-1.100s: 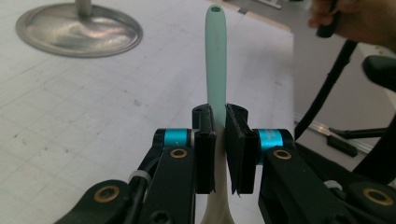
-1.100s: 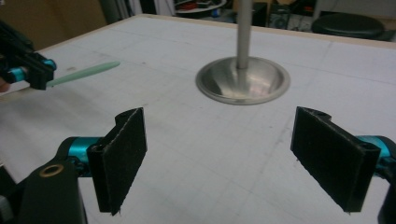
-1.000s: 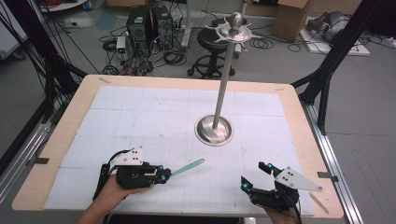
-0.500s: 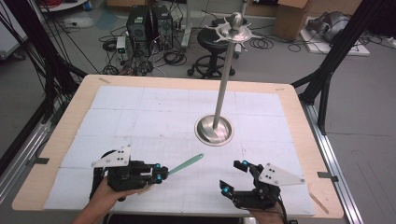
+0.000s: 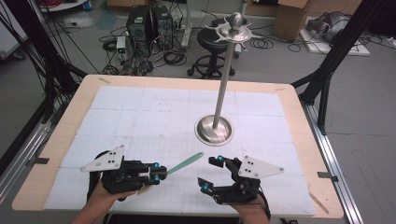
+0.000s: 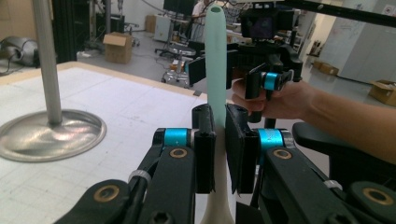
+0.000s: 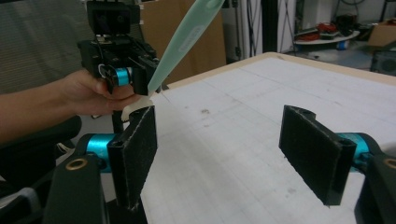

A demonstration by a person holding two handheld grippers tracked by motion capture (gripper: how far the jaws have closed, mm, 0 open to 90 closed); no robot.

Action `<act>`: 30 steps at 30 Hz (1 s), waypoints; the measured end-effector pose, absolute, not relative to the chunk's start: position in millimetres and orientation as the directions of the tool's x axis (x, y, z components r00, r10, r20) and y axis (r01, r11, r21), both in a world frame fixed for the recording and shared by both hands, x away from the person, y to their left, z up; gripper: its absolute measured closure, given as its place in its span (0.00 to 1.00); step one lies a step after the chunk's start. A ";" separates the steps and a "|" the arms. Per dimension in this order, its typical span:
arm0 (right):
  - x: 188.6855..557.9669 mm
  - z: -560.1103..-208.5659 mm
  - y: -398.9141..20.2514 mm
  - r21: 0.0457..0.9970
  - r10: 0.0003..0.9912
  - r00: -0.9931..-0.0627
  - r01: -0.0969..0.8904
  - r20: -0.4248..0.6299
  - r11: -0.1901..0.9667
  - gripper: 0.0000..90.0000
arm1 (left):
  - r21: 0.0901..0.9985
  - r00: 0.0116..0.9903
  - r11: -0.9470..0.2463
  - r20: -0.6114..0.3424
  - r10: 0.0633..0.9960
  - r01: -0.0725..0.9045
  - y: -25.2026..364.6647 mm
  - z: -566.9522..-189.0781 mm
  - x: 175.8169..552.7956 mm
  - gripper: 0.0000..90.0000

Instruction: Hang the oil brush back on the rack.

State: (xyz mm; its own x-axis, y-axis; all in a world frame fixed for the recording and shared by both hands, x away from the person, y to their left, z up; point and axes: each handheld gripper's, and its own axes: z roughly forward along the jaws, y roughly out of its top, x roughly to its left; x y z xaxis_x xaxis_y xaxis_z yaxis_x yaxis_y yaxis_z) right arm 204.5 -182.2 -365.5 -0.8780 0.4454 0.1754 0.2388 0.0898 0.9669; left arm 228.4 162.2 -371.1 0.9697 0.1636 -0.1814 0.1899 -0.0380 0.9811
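Note:
My left gripper (image 5: pixel 156 173) is shut on a long mint-green utensil (image 5: pixel 185 163) that points right and away over the white mat. In the left gripper view the utensil (image 6: pixel 215 60) stands up between the jaws of my left gripper (image 6: pixel 217 149), its cream end below them. My right gripper (image 5: pixel 209 173) is open, just right of the utensil's tip, with nothing between its fingers. In the right gripper view my right gripper (image 7: pixel 229 149) has its jaws wide apart, and beyond them the utensil (image 7: pixel 184 39) slants up from the left gripper (image 7: pixel 119 51).
A steel stand with a round base (image 5: pixel 213 128) and a tall pole (image 5: pixel 226 70) topped by hooks rises at mid-table, beyond both grippers. Its base (image 6: pixel 46 135) lies left in the left gripper view. The wooden table edge (image 5: pixel 177 207) runs close below the hands.
My right gripper has moved left from the table's front right corner to just beside the utensil's tip. The left gripper has hardly moved and still holds the utensil.

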 end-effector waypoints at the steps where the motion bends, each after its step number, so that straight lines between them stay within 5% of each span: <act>1: 205.3 -364.2 -179.9 0.967 0.437 -0.882 0.239 0.176 0.092 0.32 | 0.982 0.970 -0.034 -0.179 0.163 0.187 162.1 -370.9 228.4 0.91; 16: 214.8 -351.3 -159.3 0.980 0.249 -0.955 0.185 0.161 0.076 0.64 | 0.978 0.975 -0.037 -0.199 0.095 0.203 155.0 -373.5 226.6 0.91; 30: 215.4 -345.7 -159.8 0.979 0.203 -0.965 0.187 0.169 0.076 0.80 | 0.976 0.976 -0.056 -0.208 0.065 0.212 150.4 -378.3 228.0 0.91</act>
State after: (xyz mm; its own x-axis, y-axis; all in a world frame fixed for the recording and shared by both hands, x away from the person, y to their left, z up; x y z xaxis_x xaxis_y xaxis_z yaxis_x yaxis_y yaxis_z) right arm 215.4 -159.8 -345.7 -0.9646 0.2025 0.1688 0.1873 0.0761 0.9793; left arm 228.0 150.4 -378.3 0.9758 0.0654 -0.2085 0.2122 -0.0556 0.9757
